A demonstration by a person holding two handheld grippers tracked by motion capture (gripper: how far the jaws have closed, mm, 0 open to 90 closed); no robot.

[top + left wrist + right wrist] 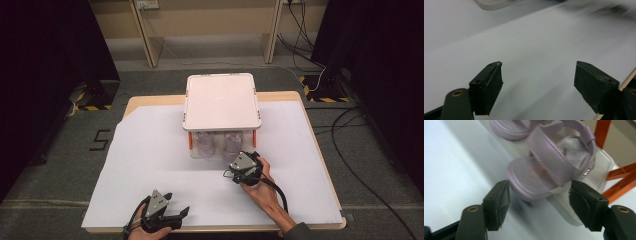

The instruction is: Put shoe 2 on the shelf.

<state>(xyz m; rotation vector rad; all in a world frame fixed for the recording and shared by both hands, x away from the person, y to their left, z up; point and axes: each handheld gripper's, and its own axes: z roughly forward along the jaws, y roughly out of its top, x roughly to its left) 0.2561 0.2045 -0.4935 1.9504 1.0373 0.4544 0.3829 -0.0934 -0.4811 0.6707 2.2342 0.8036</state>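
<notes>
White-papered bench [150, 165], shoe rack [222, 102] at 12 o'clock. Right tongs [539, 195] spread, closing in on right sandal [549, 167] on lower shelf. Left tongs [537, 82] spread, idle at 7 o'clock. Next: advance around toe, then pinch.

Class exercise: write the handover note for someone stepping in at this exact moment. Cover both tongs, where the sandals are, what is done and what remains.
Right tongs: open, lined up on the toe of the nearer lilac sandal, jaws on either side of it, not yet pressing.
Left tongs: open, nothing between the jaws, low over the white sheet at the near edge.
Sandals: both on the lower tray of the small rack, under its white lid; the second sandal sits beside the first.
Done: approach to the first sandal.
Left: probably close on it and draw it out; second sandal untouched.
</notes>
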